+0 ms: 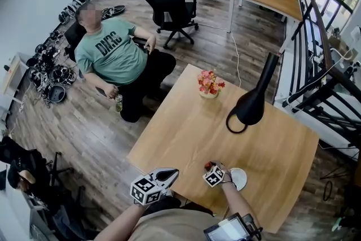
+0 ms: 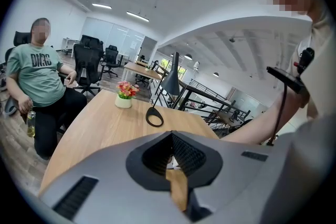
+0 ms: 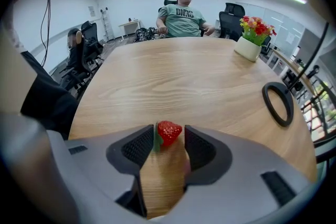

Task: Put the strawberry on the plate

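A red strawberry with a green leaf rests on the wooden table, between the jaws of my right gripper. The jaws stand apart: the leaf sits against the left pad and a small gap shows at the right pad. In the head view my right gripper points steeply down at the table, just left of a small white plate, and hides most of the berry. My left gripper hovers at the table's near edge, shut with nothing in it.
A black lamp stands mid-table; its ring base lies to the right. A pot of flowers sits at the far side. A person in a green shirt sits beyond the table, with office chairs behind.
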Motion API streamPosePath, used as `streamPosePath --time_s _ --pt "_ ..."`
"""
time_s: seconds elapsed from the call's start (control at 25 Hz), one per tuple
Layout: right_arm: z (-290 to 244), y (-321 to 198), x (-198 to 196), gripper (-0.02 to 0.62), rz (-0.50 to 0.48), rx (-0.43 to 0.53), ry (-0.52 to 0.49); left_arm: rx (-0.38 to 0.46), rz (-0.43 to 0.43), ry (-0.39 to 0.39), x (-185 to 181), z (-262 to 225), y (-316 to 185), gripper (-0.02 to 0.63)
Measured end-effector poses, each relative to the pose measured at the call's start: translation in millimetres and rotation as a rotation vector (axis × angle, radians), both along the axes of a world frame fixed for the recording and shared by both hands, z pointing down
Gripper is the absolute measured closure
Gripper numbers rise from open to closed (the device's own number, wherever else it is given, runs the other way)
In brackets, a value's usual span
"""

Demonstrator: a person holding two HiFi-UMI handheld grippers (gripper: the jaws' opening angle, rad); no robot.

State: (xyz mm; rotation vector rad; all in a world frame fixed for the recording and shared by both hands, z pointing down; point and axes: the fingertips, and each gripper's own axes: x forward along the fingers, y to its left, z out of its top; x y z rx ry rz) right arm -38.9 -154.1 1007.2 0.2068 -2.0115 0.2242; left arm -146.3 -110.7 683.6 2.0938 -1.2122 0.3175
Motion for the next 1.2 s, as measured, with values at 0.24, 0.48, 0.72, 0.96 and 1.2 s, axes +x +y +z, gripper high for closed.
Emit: streamPosePath --time_s 0.24,0.48,0.72,0.96,1.2 --pt "6 -3 0 0.402 0.026 -0.019 0.006 -0.002 0.001 -0.007 -11 -2 6 0.601" --pt "7 -11 -5 0.402 0.071 -0.011 0.001 -0.003 0.004 -0.012 -19 -3 9 0.601" --pt "1 -5 -5 0.443 0.094 0.013 0.013 0.006 0.019 -0.003 -22 -4 9 0.601" --pt "-46 3 -12 0.445 0.148 0.054 -0.078 0.019 0.059 0.024 -15 -6 2 0.601" --pt "-121 -3 -1 0.445 0.234 0.136 -0.184 0.058 0.128 0.065 7 -15 -12 0.601"
